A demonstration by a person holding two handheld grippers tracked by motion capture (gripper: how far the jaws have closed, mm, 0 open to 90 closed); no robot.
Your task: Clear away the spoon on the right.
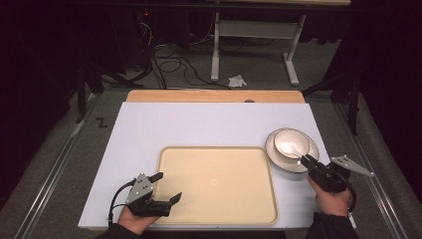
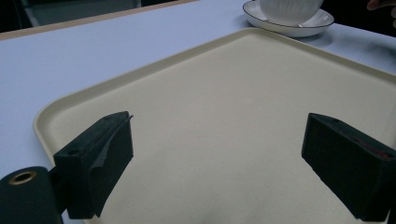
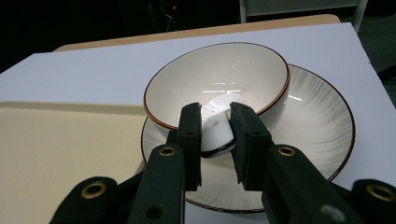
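Leftmost: left gripper [image 1: 168, 187], held in the person's left hand [image 1: 133, 217] at the near-left corner of the table [image 1: 149, 124]. Jaws spread wide, nothing between them. It hangs over the near-left part of the tray; whether it touches the tray surface cannot be told. A black cable trails from its rear toward the table's near edge.

Centre: tray [image 1: 219, 159], cream-coloured, rectangular with rounded corners and a low raised rim, lying flat on the white table top, nearer the person's edge. Its surface is bare. In the left gripper view the tray [image 2: 224, 121] spreads out beneath and beyond the two black jaws.

Right of centre: plate [image 1: 278, 162], white with a thin dark rim line, resting on the table just beside the tray's far-right corner. In the right gripper view the plate [image 3: 317, 126] shows fine radial ribbing.

On the plate: bowl [image 1: 293, 144], white, dark-rimmed, upright, seated slightly toward the plate's far side. Its ribbed outer wall shows at the top of the left gripper view [image 2: 289, 9].

Rightmost: right gripper [image 1: 304, 159], held in the person's right hand [image 1: 331, 199], reaching over the plate's near rim. In the right gripper view [image 3: 215, 123] the jaws stand close together, clamped on a small white object with a dark lower edge, at the bowl's [image 3: 219, 84] near wall; what that object is cannot be told.
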